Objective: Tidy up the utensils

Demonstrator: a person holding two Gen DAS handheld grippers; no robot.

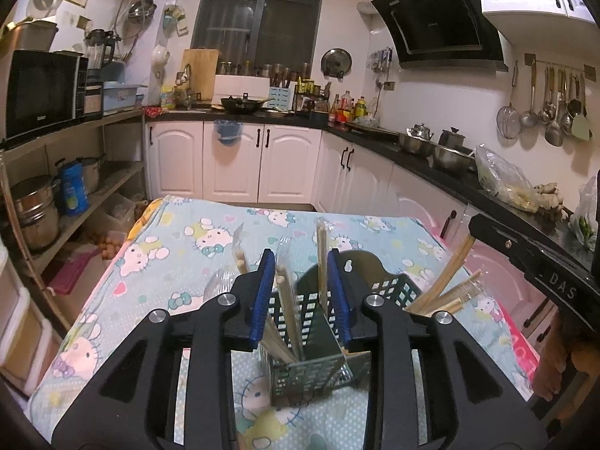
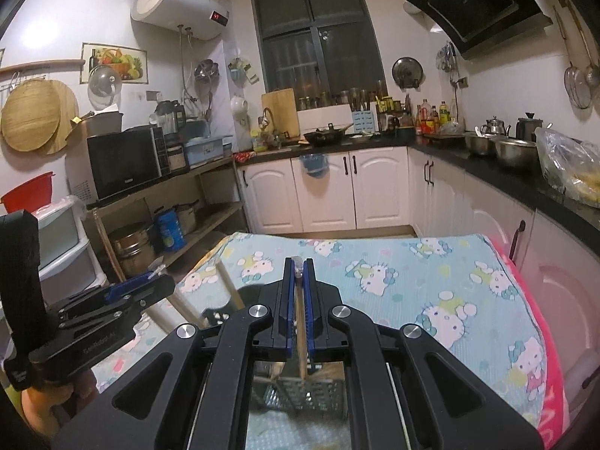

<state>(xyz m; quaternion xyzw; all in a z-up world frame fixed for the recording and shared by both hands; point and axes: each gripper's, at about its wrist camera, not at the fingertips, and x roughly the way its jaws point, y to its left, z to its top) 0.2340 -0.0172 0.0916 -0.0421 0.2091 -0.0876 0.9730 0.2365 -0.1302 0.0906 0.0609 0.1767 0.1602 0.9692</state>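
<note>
A green perforated utensil basket (image 1: pixel 307 371) stands on the cartoon-cat tablecloth (image 1: pixel 187 232). Plastic-wrapped wooden chopsticks (image 1: pixel 321 251) stand loose in it. My left gripper (image 1: pixel 302 258) is open just above the basket; the sticks rise between its blue pads (image 1: pixel 264 288), which do not press on them. More chopsticks (image 1: pixel 442 292) lean in the basket's right side, under the right gripper (image 1: pixel 473 227). In the right wrist view, the right gripper (image 2: pixel 299 262) is shut on one wrapped chopstick (image 2: pixel 299 311) whose lower end reaches down into the basket (image 2: pixel 300 393). The left gripper (image 2: pixel 150 281) shows at the left.
The table (image 2: pixel 412 262) has a pink edge (image 2: pixel 551 375) on the right. A black counter (image 1: pixel 431 157) with steel bowls and bags runs along the right wall. Open shelves (image 1: pixel 93 187) with pots and a microwave stand on the left. White cabinets (image 1: pixel 232 165) lie beyond the table.
</note>
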